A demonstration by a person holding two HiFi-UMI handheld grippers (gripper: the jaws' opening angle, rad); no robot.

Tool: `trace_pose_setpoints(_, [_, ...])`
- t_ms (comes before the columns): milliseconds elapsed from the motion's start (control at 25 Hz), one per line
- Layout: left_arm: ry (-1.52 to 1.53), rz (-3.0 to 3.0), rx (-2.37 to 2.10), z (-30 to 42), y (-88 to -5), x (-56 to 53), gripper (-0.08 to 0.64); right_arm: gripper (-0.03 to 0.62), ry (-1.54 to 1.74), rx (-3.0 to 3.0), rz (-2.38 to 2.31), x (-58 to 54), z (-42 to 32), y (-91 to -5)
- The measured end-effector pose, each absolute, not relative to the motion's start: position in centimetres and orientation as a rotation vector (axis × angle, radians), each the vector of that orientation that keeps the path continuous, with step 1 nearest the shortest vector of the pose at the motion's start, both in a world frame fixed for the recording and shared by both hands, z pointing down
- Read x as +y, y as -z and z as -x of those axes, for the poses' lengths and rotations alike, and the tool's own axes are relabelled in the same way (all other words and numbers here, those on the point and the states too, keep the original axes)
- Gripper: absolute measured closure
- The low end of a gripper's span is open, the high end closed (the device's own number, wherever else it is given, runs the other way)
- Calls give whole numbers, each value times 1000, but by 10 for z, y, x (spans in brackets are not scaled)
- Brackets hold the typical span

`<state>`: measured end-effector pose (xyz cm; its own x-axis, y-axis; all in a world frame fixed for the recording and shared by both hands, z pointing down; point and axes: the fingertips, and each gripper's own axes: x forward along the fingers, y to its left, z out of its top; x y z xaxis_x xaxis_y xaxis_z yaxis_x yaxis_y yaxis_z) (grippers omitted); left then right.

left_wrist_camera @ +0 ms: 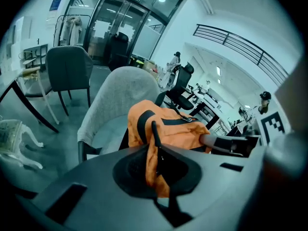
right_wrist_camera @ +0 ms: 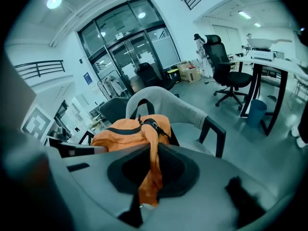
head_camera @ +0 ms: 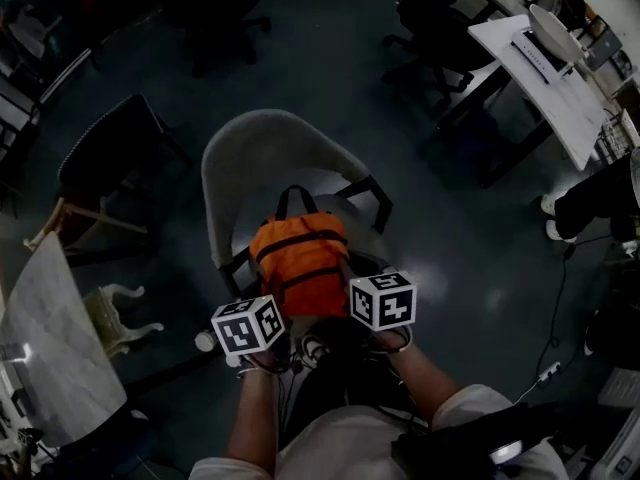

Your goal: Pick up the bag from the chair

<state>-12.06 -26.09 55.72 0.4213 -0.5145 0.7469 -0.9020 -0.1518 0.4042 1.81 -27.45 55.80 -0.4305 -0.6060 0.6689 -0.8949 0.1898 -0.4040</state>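
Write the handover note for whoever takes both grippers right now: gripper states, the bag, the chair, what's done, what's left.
Left gripper: shut on a fold of the orange bag.
Right gripper: shut on another fold of it.
Bag: held between both, over the seat of the grey chair; whether it is clear of the seat I cannot tell.
Done: both grips.
Left: lift the bag clear of the chair.
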Motion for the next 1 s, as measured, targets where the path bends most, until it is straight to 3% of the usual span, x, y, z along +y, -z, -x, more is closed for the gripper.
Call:
trace_pose_setpoints(560, [-509,-2049,-1185,98,-450,-251,541,541,-998,-2168,-1680,-246,-40,-451])
trace_pose_setpoints(1000, [-473,-2133,-1106,51,-426,-213,541,541,-970,-2165,-1768,-190,-81,-420])
